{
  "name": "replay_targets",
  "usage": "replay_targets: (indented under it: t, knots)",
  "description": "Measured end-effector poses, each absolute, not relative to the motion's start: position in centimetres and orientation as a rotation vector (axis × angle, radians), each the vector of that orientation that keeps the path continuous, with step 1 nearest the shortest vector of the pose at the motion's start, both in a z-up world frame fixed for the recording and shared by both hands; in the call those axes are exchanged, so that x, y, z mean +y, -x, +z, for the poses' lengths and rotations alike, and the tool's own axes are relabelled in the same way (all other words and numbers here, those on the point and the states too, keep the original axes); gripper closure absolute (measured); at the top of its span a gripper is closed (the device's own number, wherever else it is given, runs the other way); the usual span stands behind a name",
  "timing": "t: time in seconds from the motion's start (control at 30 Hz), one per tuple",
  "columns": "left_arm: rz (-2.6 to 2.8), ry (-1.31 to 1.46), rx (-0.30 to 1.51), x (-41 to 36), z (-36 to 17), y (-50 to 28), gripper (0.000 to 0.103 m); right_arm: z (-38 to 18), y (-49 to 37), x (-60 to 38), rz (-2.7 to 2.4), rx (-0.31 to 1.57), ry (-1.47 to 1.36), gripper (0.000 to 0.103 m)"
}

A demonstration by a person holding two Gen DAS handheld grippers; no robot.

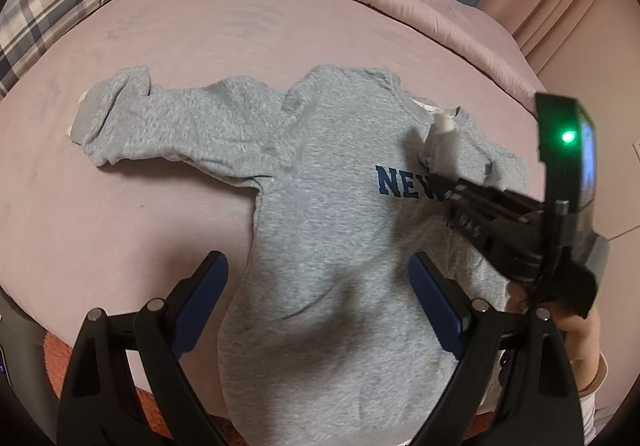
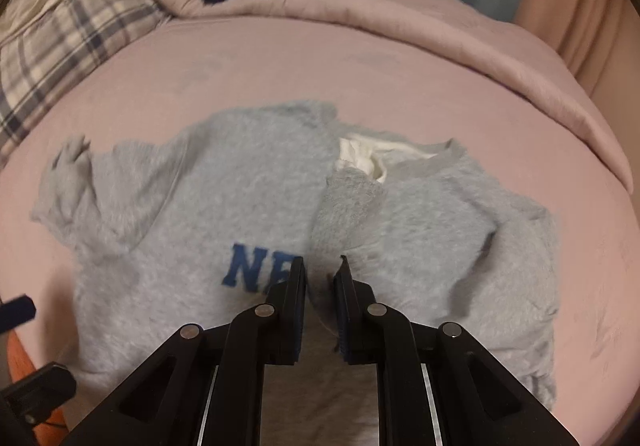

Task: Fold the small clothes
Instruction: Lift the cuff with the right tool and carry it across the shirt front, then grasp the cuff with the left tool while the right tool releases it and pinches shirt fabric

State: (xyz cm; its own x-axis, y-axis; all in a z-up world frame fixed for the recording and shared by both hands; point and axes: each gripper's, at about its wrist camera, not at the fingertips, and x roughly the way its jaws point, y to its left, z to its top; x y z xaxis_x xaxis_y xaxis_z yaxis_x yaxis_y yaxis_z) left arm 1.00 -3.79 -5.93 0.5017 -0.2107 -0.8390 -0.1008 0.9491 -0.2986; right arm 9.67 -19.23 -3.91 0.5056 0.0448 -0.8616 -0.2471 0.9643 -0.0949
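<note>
Pink bed [image 1: 160, 46] carries a grey sweatshirt [image 1: 320, 206], its right sleeve [image 2: 348, 206] folded inward. Right gripper [image 2: 322, 278] fingers clamp that sleeve; left gripper [image 1: 320, 310] fingers apart, empty. Left sleeve [image 1: 160, 126] unfolded.

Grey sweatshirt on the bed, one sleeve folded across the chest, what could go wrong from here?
1. The right gripper pinches the folded sleeve of the grey fleece sweatshirt over its blue lettering; letting go carelessly could leave it bunched.
2. The other sleeve lies crumpled, so its fold may come out uneven.
3. The open left gripper hovers over the hem and might drag the body askew on the soft pink bedcover.
</note>
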Motion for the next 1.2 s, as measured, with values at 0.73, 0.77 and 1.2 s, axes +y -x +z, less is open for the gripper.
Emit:
replay_targets:
  t: [0.73, 0.77, 1.2]
  knots:
    - [-0.240, 0.436, 1.032, -4.7, -5.9, -6.3, 0.004, -0.5, -6.8, -27.3, 0.240, 1.035, -0.119, 0.035]
    - [-0.260, 0.444, 1.038, -5.2, -6.2, -7.2, 0.004, -0.4, -6.9, -28.7, 0.197, 1.024, -0.138, 0.035]
    - [-0.327, 0.438, 1.169, -10.9, -11.8, -15.1, 0.064, -4.6, -7.1, -39.7, -0.120, 1.048, -0.374, 0.035]
